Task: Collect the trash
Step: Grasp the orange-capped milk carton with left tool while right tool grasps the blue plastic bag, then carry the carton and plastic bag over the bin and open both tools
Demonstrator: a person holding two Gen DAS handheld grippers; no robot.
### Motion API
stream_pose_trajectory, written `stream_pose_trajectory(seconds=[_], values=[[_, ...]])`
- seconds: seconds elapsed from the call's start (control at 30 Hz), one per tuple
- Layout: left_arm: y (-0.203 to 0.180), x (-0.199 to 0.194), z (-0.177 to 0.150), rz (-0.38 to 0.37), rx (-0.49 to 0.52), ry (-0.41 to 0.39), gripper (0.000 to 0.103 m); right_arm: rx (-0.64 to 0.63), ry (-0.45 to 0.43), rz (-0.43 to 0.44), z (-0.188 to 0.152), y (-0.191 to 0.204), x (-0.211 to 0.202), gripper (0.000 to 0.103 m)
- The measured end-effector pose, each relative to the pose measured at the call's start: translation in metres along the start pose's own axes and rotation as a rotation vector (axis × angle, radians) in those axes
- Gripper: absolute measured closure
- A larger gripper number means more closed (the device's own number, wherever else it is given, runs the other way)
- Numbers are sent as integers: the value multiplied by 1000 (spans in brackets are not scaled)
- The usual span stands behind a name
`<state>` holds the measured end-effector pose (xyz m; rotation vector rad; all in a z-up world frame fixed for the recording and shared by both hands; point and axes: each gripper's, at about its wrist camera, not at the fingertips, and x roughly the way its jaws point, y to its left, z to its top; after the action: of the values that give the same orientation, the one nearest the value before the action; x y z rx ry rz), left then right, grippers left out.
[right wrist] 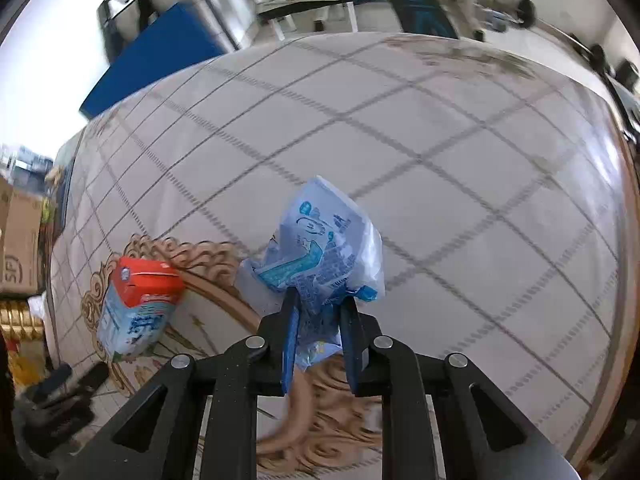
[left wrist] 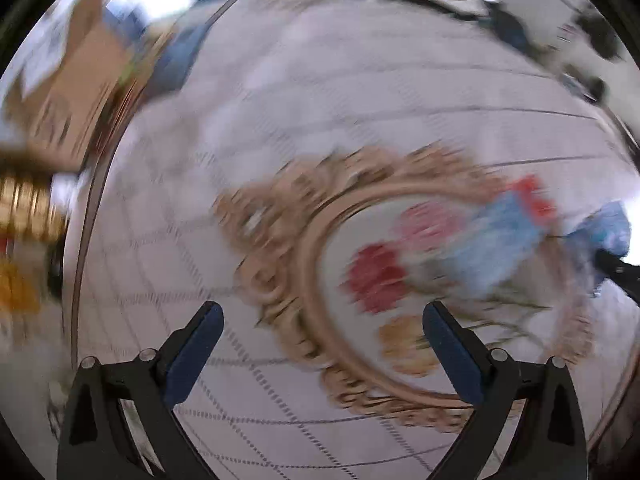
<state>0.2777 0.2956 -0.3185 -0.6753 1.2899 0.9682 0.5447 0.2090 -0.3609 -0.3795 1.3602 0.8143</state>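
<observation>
Left wrist view: left gripper (left wrist: 322, 320) spread, empty, hanging over the tablecloth (left wrist: 320, 120); the carton (left wrist: 500, 236) lies blurred at right. Right wrist view: right gripper (right wrist: 320, 316) pinches the blue wrapper (right wrist: 320, 236) at lower centre, likely for lifting; the carton (right wrist: 136, 308) lies lower left.

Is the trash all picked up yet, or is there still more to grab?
Not yet. No bin shows, so nothing looks put away. The right gripper is pinching the crumpled blue wrapper. The red-topped carton still lies on the table, and the left gripper hangs open and empty nearby, likely going for it next.
</observation>
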Motion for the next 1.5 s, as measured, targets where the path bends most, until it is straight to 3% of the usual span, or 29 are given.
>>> stream_pose_trajectory(seconds=[0.2,0.37,0.47,0.63,0.83,1.03,1.17,1.33,1.5], values=[[-65,-9,26,-88,235,7,6,123,10,-38,-1,-54,-7,83],[-98,9,35,-35,368,57,32,159,-3,-48,4,-73,-11,83],[-103,21,36,-23,389,90,52,167,-9,-44,9,-76,-11,83],[-111,21,35,-26,404,94,70,176,-15,-32,8,-76,-13,83],[-106,-10,28,-28,354,21,73,159,-31,-4,-2,-87,-40,83],[-92,-58,2,-39,283,-72,73,117,-60,32,-25,-67,-67,83],[-63,-81,-14,-57,245,-126,74,80,-81,66,-52,-52,-92,84],[-30,-110,-55,-85,199,-183,74,30,-119,106,-107,-30,-129,84],[2,-144,-129,-114,171,-230,74,-6,-149,141,-183,-16,-164,84]])
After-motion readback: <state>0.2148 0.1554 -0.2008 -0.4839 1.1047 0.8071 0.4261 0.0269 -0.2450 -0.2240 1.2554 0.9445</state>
